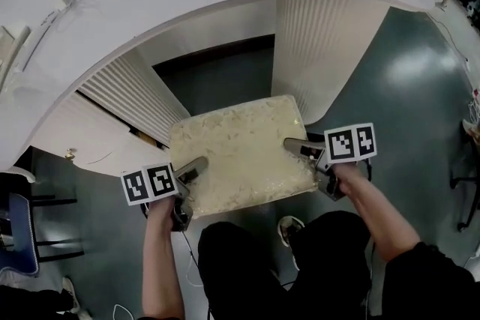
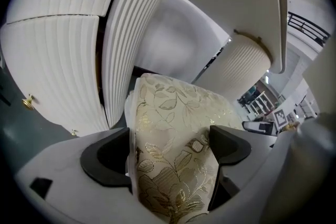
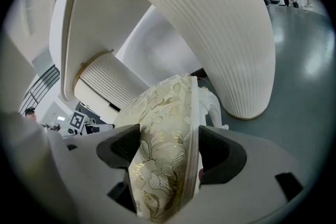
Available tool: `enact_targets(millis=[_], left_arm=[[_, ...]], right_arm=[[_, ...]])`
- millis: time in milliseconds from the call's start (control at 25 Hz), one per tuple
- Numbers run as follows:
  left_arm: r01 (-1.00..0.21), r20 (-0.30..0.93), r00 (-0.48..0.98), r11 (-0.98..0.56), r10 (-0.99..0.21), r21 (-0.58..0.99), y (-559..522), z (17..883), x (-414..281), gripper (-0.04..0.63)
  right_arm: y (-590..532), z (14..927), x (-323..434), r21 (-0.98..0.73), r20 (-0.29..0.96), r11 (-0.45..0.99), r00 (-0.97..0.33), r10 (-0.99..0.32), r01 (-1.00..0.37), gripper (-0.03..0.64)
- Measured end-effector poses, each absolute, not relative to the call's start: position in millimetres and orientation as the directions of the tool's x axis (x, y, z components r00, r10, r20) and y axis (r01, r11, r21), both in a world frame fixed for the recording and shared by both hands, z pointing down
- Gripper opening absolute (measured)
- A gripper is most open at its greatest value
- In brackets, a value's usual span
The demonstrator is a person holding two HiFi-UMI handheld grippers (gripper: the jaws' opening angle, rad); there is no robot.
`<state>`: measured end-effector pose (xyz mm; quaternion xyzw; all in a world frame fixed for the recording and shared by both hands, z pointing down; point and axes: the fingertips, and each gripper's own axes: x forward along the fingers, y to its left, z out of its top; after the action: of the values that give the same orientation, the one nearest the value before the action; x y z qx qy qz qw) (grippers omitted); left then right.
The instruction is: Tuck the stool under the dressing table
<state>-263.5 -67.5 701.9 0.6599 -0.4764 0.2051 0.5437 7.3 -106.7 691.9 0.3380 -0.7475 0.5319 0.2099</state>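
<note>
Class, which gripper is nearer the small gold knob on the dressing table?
Left. The left gripper clamps the stool on the side towards the knob; the right gripper clamps the opposite side, by the fluted pedestal.

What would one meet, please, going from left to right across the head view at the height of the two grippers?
Blue chair → left gripper → cream floral-cushioned stool → right gripper.
</note>
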Motion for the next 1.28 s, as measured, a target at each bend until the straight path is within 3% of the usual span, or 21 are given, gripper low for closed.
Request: enact_targets(millis=[1280], left_arm=[[-0.863,0.791,0.435,0.051,-0.431,0.503,-158,713,-277,0.472]], right_arm=[[-205,700,-6,-0.632,0.627,0.253,-0.675,-0.389,-0.733,0.31]])
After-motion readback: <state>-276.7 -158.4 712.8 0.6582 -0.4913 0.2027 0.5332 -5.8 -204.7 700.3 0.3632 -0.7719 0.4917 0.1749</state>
